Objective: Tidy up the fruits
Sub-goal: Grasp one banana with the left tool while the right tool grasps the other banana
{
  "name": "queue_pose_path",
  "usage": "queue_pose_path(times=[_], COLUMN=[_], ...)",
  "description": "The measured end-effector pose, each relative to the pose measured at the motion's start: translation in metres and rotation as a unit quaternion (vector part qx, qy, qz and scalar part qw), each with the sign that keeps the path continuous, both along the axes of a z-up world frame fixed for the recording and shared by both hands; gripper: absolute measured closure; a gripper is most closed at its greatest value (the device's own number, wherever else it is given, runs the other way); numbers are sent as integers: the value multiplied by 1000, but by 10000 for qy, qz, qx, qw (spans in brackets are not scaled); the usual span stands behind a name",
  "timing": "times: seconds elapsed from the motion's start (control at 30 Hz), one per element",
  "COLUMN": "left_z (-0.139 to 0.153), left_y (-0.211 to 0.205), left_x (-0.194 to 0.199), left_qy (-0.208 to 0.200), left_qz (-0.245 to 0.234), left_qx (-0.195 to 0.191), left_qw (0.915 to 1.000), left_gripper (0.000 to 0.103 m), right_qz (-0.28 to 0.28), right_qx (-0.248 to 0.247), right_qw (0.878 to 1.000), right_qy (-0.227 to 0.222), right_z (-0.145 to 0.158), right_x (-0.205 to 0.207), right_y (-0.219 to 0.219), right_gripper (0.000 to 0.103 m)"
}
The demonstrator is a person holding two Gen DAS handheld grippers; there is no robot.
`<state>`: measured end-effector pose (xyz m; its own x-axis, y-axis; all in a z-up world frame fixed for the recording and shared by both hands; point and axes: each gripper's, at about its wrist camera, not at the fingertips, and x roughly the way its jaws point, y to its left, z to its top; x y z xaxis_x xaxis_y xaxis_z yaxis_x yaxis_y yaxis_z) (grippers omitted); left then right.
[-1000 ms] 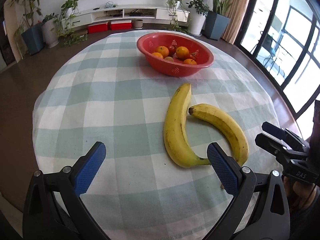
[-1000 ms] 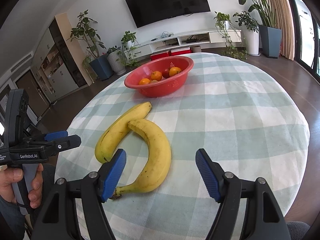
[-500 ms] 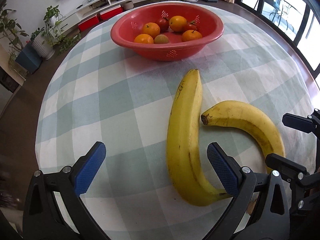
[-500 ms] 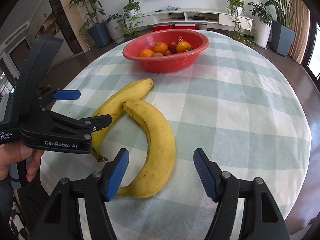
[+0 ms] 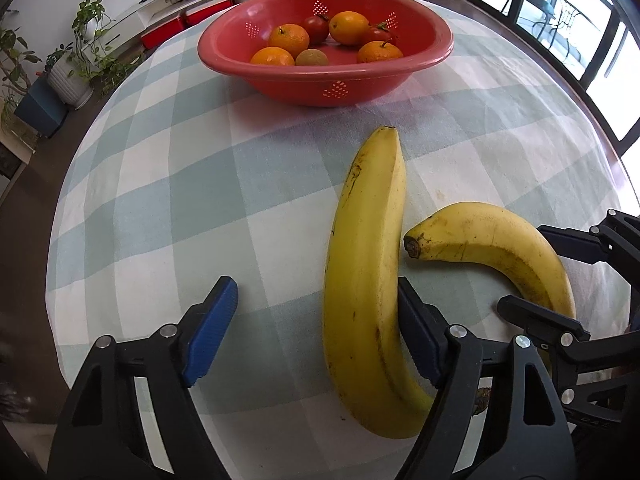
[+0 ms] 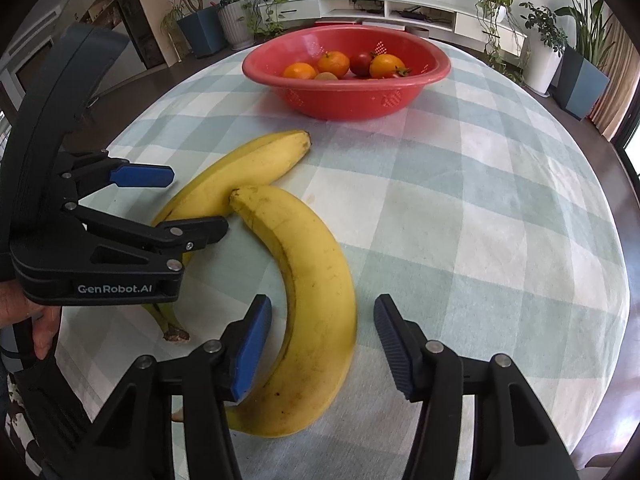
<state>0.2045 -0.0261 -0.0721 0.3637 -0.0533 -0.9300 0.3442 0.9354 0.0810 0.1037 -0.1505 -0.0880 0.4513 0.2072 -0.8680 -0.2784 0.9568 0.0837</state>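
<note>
Two bananas lie side by side near the bench's front edge, tips touching; the left gripper (image 5: pixel 316 308) is spread around the long banana (image 5: pixel 366 280), and the right gripper (image 6: pixel 322 334) is spread around the curved banana (image 6: pixel 316 300). A red bowl (image 5: pixel 328 88) of oranges (image 5: pixel 288 38) stands toward the far edge of the bench (image 5: pixel 168 184).

two yellow bananas (image 5: pixel 366 280) (image 5: pixel 496 248) | flat on cloth, touching | red bowl (image 5: pixel 320 80) holds oranges (image 5: pixel 288 38), tomatoes (image 5: pixel 316 28)

Potted plants (image 6: pixel 200 8), white media shelf (image 6: pixel 400 8)
</note>
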Motion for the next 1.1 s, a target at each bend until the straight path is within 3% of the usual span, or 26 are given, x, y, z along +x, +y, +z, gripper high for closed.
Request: queue_pose_path(times=[0.3, 0.7, 0.87, 0.93, 1.0, 1.1], left_z=[1, 3, 1, 0, -2, -4], left_y=[-2, -8, -3, 3, 7, 9], left_x=[0, -6, -4, 0, 3, 5], left_qy=[9, 63, 137, 273, 321, 343], left_qz=[-45, -223, -179, -91, -28, -41], left_qx=[77, 228, 110, -27, -8, -19], left_qw=[10000, 9995, 9997, 9996, 9995, 9994], left_gripper=[26, 29, 29, 27, 17, 15], right_qz=[133, 214, 253, 259, 268, 294], right_qx=[-336, -428, -447, -437, -445, -475], right_qw=[9993, 9985, 9982, 9981, 9980, 9977], right_qy=[104, 255, 306, 337, 356, 381], right_z=[-1, 0, 0, 0, 0, 0], right_x=[8, 12, 14, 15, 15, 16], right_y=[10, 13, 14, 13, 14, 14], right_gripper=[47, 50, 50, 50, 50, 50])
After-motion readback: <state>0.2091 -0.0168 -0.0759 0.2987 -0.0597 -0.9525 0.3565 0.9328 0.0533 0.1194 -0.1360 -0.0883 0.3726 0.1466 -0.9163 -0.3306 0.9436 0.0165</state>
